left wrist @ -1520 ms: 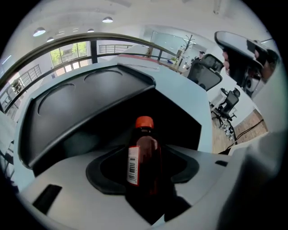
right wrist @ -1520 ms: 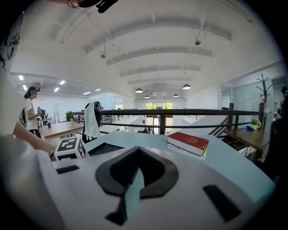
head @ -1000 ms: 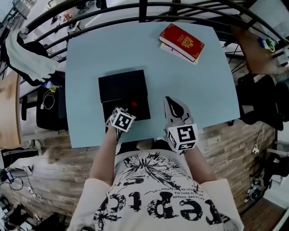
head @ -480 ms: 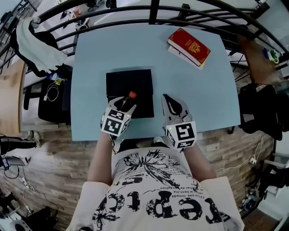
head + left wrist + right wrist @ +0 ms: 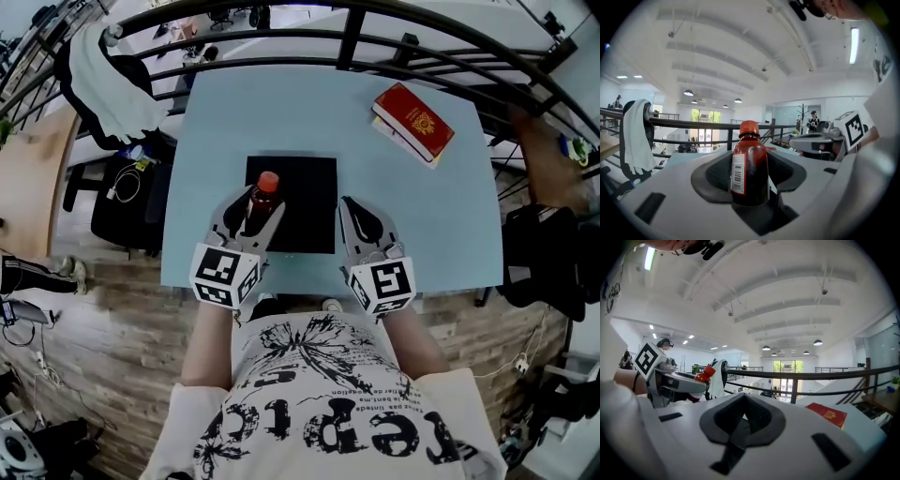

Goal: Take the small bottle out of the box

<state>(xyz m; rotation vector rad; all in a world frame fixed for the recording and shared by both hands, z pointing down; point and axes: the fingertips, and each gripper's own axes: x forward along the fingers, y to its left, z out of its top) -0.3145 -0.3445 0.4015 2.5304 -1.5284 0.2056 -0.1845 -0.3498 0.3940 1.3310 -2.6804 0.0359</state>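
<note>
At frame centre our left gripper [image 5: 251, 204] clamps the small bottle [image 5: 263, 197] over the black box [image 5: 314, 217]; just right of it, our right gripper [image 5: 359, 214] has its jaws pressed together on nothing.

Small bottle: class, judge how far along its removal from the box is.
Done: left gripper is shut on the small bottle. In hand: bottle held upright over the black box, apparently out of it. Left: setting it on the table; right gripper shut, empty.
</note>
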